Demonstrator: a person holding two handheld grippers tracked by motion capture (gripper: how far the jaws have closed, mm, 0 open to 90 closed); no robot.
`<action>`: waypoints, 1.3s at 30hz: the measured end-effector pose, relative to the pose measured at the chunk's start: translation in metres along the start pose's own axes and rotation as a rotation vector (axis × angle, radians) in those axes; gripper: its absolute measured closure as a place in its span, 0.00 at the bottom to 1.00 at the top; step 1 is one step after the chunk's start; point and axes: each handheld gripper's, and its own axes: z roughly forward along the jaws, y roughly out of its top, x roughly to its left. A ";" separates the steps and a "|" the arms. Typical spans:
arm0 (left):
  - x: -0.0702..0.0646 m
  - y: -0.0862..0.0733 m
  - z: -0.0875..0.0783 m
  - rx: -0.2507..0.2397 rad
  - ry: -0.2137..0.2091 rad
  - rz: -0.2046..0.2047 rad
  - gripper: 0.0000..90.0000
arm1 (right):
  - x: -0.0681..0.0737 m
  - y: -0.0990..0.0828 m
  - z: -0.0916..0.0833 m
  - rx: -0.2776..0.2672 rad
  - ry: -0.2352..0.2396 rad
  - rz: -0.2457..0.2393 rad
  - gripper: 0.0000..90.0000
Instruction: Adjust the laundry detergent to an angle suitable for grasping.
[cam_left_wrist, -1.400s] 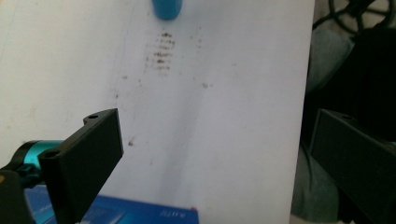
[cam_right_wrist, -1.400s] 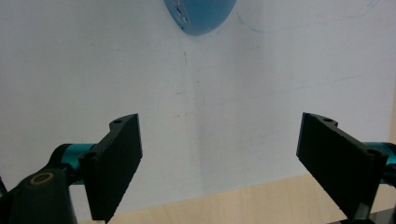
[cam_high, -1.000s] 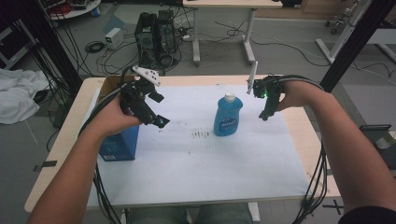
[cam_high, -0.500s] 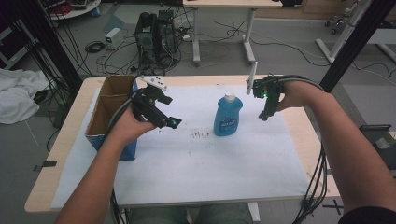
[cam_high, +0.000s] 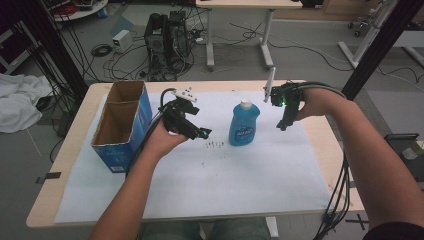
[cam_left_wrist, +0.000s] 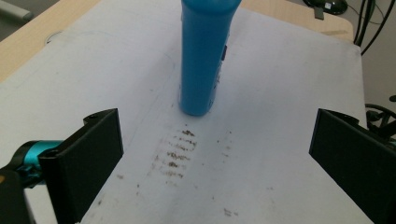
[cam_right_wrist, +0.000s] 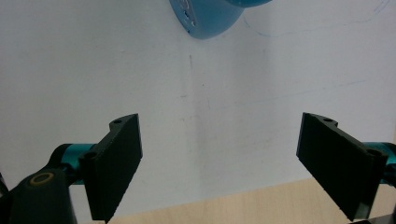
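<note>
I work at a wooden table (cam_high: 65, 145) covered by a broad white sheet (cam_high: 240, 185), in a room with a grey floor, a second table (cam_high: 240, 5) beyond mine and a dark computer tower (cam_high: 167, 37) ringed by loose cables. A white cloth (cam_high: 17, 102) lies on the floor off to the table's left side.

On the sheet's left edge stands an open cardboard box (cam_high: 122, 125) with blue outer walls. Near the middle stands a blue bottle (cam_high: 243, 122) with a white cap, upright. A patch of small dark marks (cam_high: 215, 145) stains the sheet just in front of the bottle.

My left gripper (cam_high: 192, 131) hangs above the sheet between box and bottle, near the bottle's left side but apart from it. In the left gripper view its jaws stand wide apart with nothing between them, the bottle (cam_left_wrist: 203, 56) straight ahead and the marks (cam_left_wrist: 175, 151) lying between.

My right gripper (cam_high: 283, 122) hangs to the bottle's right, pointing down at the sheet, apart from it. Its jaws likewise stand wide and empty; ahead lies bare sheet, with the bottle's base (cam_right_wrist: 208, 18) at the top.

The bottle's top is cut off in both gripper views, and its label is too blurred to read.
</note>
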 end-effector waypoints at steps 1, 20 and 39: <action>0.000 0.001 0.005 -0.007 -0.007 -0.010 0.03 | 0.000 0.000 0.000 -0.007 0.000 0.006 0.15; 0.015 0.022 0.050 -0.100 -0.028 -0.029 0.03 | 0.000 -0.005 0.004 -0.013 0.012 0.015 0.15; 0.017 0.046 0.097 -0.094 -0.081 -0.034 0.03 | -0.001 -0.002 0.007 -0.004 0.019 0.012 0.15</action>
